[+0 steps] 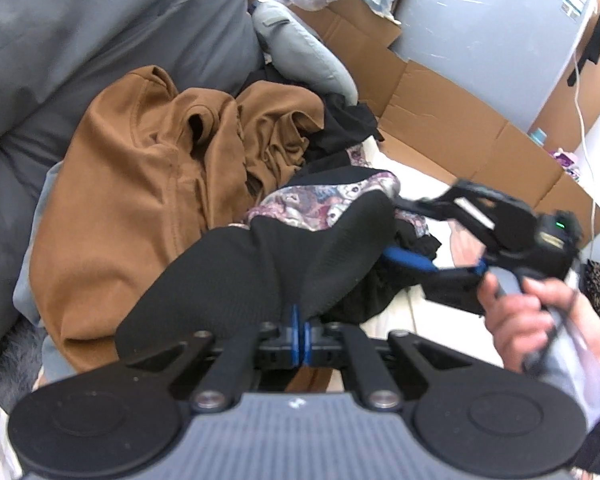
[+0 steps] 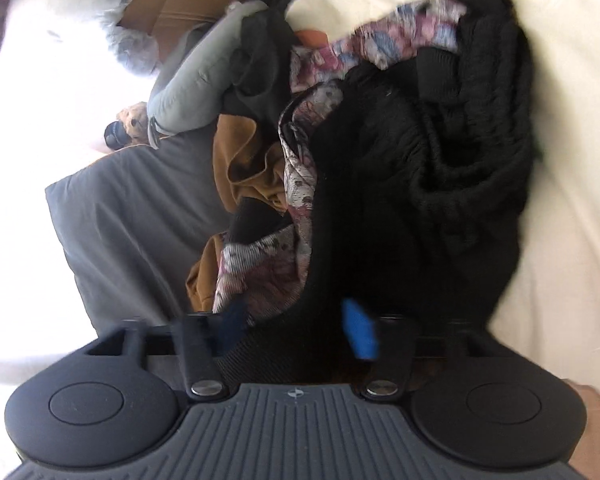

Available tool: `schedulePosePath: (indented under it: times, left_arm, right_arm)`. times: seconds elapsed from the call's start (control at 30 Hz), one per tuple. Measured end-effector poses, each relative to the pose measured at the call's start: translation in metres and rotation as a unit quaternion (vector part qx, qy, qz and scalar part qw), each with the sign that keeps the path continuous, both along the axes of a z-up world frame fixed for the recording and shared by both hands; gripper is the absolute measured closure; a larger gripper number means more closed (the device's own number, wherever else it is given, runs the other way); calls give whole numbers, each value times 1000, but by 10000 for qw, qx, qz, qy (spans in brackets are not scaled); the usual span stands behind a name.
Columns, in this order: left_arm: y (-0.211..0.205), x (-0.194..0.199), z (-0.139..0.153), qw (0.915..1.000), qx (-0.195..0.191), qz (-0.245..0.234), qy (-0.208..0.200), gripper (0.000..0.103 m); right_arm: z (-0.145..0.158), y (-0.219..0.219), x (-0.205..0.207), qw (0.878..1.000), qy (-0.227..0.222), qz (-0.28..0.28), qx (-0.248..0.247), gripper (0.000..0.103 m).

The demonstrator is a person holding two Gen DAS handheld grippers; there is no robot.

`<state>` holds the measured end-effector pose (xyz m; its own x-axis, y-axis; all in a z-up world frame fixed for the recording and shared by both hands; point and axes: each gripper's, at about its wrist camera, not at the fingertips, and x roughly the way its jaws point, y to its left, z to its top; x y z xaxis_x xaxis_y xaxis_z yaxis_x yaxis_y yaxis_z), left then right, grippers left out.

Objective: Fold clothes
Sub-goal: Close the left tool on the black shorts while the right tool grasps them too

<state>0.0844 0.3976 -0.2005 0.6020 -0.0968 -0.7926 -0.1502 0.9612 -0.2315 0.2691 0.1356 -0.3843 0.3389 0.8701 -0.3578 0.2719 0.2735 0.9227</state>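
Observation:
A black ribbed knit garment point(image 1: 236, 276) lies bunched on the bed, and my left gripper point(image 1: 301, 334) is shut on a fold of it near the bottom centre. My right gripper point(image 2: 296, 326) is open, its blue pads wide apart on either side of the same black garment point(image 2: 400, 184). In the left wrist view a hand point(image 1: 532, 320) holds that right gripper, and one of its blue fingers point(image 1: 410, 259) reaches into the black cloth. A floral patterned garment point(image 1: 324, 196) and a brown garment point(image 1: 140, 184) lie tangled behind it.
A large grey pillow point(image 1: 100, 20) lies at the back left, with a small grey cushion point(image 1: 300, 44) beside it. Flattened cardboard point(image 1: 440, 120) stands at the back right. The cream bedsheet point(image 2: 560, 160) shows to the right of the clothes pile.

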Motion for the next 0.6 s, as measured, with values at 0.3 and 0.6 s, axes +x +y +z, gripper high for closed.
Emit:
schedulePosePath:
  times: [0.3, 0.6]
  left_arm:
    - [5, 0, 12, 9993, -248, 246, 98, 91]
    - [-3, 11, 33, 9995, -220, 161, -185, 57]
  right_arm:
    - [8, 0, 6, 9992, -93, 186, -332, 103]
    - [44, -46, -12, 9918, -590, 391, -1061, 103]
